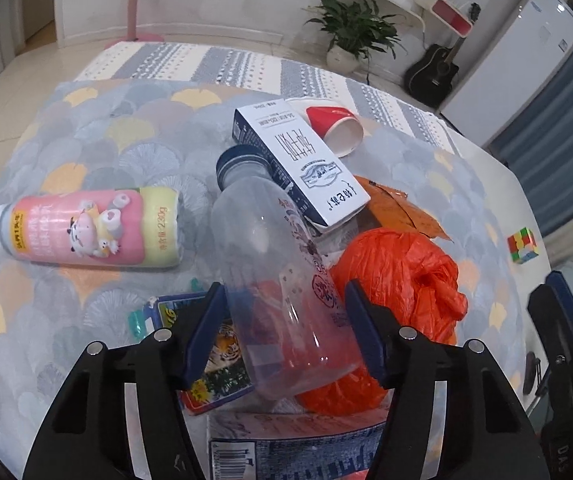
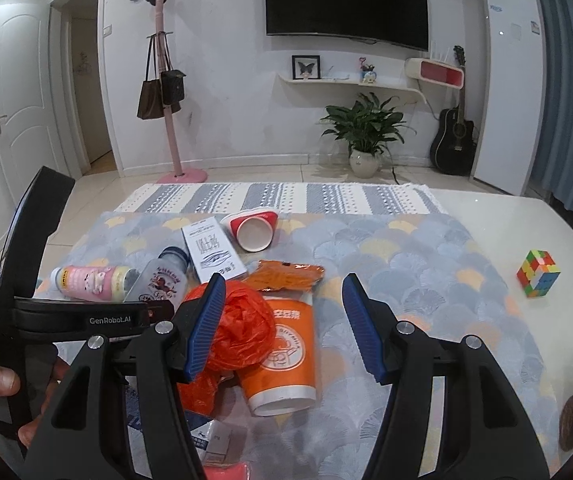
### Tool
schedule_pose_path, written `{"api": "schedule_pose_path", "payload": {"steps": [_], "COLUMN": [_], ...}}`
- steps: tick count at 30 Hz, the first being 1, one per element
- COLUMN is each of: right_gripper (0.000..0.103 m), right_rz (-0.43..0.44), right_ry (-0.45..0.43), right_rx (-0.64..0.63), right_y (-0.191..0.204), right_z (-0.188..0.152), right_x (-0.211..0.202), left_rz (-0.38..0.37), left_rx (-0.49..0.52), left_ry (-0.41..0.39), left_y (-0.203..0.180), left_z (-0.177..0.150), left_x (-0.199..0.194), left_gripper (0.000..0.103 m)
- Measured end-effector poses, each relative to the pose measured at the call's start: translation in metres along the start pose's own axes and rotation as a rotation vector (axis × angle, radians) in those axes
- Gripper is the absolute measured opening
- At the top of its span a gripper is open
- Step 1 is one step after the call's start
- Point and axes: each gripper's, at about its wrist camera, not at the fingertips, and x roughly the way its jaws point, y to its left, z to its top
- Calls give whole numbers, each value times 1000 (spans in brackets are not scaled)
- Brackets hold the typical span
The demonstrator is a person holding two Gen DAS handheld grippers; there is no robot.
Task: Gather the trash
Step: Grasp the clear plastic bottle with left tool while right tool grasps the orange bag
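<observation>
straddling the clear bottle [image 1: 282,280] with my left gripper [image 1: 284,330], i am seeing both blue pads right at its sides, though i cannot tell whether they are pressing on it. it is lying on its side in the middle of the trash pile, blue cap pointing far, under the near end of the white carton [image 1: 298,164]. just right of it the orange plastic bag [image 1: 402,280] is sitting crumpled. to the left the pink bottle [image 1: 86,228] is lying well apart from the pile, and at the far side a red paper cup [image 1: 336,124] is tipped over. my right gripper [image 2: 284,328] is hanging with its jaws apart and nothing between the pads (the orange cup [image 2: 286,352] is showing in the gap on the patterned tablecloth [image 2: 406,264] below). at far right a colour cube [image 2: 537,274] is sitting alone.
</observation>
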Motion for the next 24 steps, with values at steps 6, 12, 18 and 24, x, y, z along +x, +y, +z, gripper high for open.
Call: {"api": "schedule_pose_path", "payload": {"steps": [6, 12, 18, 24], "right_gripper": [63, 80, 78, 47], "right_rz": [99, 117, 117, 118], "right_ry": [90, 192, 326, 313], "right_rx": [25, 6, -3, -72], "right_y": [5, 25, 35, 51], "right_z": [-2, 2, -7, -14], "right_x": [18, 48, 87, 85], "left_rz": [24, 5, -2, -12], "left_rx": [49, 59, 110, 194], "left_ry": [-115, -164, -153, -82], "left_y": [4, 17, 32, 48], "left_z": [-2, -3, -10, -28], "left_x": [-30, -53, -68, -77], "left_gripper": [48, 46, 46, 45]}}
